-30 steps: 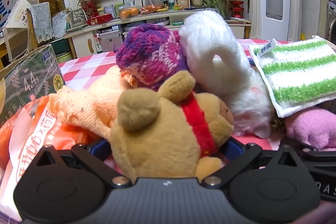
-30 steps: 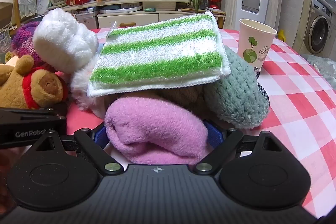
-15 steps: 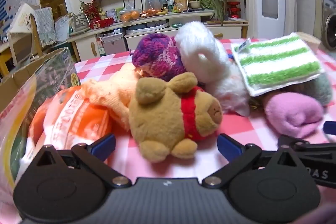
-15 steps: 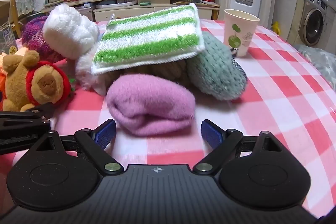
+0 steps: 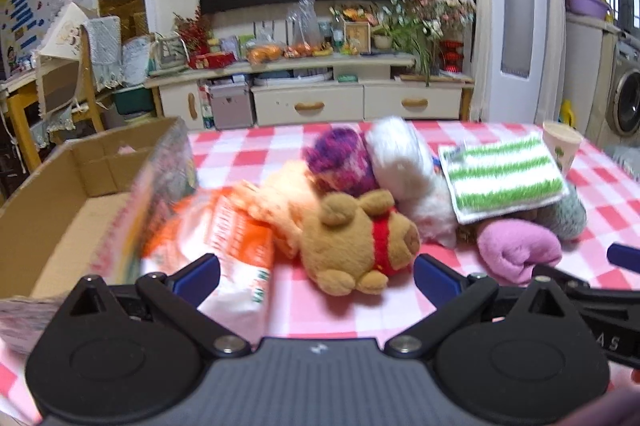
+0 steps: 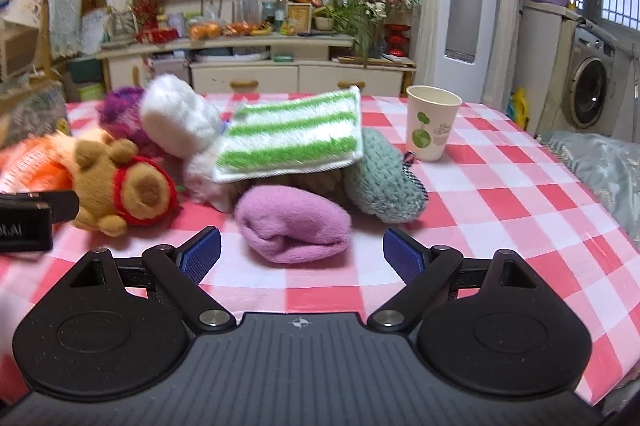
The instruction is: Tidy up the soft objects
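A heap of soft things lies on the checked table. A brown plush bear (image 5: 356, 242) with a red collar lies in front of my left gripper (image 5: 316, 276), which is open and empty, a short way back from it. Behind the bear sit a purple knit piece (image 5: 340, 162), a white fluffy piece (image 5: 400, 154) and a peach cloth (image 5: 280, 198). A pink rolled cloth (image 6: 292, 222) lies just ahead of my right gripper (image 6: 302, 252), also open and empty. Above it rest a green-striped cloth (image 6: 292, 138) and a grey-green knit piece (image 6: 384, 182).
An open cardboard box (image 5: 60, 202) stands at the left, with an orange-and-white packet (image 5: 232, 246) and a tall printed bag (image 5: 152, 194) beside it. A paper cup (image 6: 430, 124) stands upright behind the heap on the right. The table edge falls off at the right.
Both grippers have drawn back from the heap and opened. The left one has let go of the bear, the right one of the pink cloth; both things now lie on the table.
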`<state>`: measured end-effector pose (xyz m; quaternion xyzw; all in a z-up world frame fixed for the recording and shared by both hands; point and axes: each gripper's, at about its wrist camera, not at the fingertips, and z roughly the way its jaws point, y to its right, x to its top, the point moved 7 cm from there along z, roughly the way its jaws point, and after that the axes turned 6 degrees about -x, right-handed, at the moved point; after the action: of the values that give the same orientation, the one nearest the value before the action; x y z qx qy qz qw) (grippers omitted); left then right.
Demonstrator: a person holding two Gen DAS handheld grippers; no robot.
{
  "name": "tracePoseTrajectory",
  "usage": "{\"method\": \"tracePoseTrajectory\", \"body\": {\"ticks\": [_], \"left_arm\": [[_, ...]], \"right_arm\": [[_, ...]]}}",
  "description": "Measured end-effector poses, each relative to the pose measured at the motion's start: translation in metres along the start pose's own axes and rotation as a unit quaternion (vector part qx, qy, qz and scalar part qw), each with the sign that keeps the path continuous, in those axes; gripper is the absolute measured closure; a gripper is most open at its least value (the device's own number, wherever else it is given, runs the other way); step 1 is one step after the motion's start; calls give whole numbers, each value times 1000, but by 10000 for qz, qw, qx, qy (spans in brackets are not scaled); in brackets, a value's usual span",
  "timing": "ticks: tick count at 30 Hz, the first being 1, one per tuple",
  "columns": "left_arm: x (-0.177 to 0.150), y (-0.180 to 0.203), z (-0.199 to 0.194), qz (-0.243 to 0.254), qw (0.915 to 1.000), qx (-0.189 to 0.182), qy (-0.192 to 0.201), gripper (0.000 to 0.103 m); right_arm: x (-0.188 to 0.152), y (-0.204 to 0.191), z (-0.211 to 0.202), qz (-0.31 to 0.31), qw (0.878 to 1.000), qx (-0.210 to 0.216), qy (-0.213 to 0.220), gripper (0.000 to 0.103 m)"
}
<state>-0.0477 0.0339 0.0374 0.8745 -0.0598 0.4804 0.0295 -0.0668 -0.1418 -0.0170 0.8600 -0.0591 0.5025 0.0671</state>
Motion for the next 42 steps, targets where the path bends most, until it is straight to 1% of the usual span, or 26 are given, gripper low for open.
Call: {"method": "tracePoseTrajectory", "body": {"ticks": [4,6,13,19,25,33,42], "left_arm": [[6,-17,-19,-150,9998,48,143,1],[9,-27,-27,-225,9995,124,193,1],[12,-72,-58,-467,9971,400,441,1],[10,-110,-76,-649,9942,643,572,1],[6,-138,-88,-828,9915,770,647,1],[6,-149,-94,-907,9901,809,708,1],[2,-140,-88,-810,9917,721,684,1]], "right_arm": [[0,-11,-7,-81,9998,147,86,0],[6,-17,-16,-101,9996,195,168,0],[22,-43,-43,-59,9974,653,291,0],[27,-69,-62,-262,9944,934,421,0],[31,-82,-79,-410,9910,1164,513,0],[35,-91,-93,-586,9862,1395,667,0],[28,-81,-90,-599,9842,1513,704,0]]}}
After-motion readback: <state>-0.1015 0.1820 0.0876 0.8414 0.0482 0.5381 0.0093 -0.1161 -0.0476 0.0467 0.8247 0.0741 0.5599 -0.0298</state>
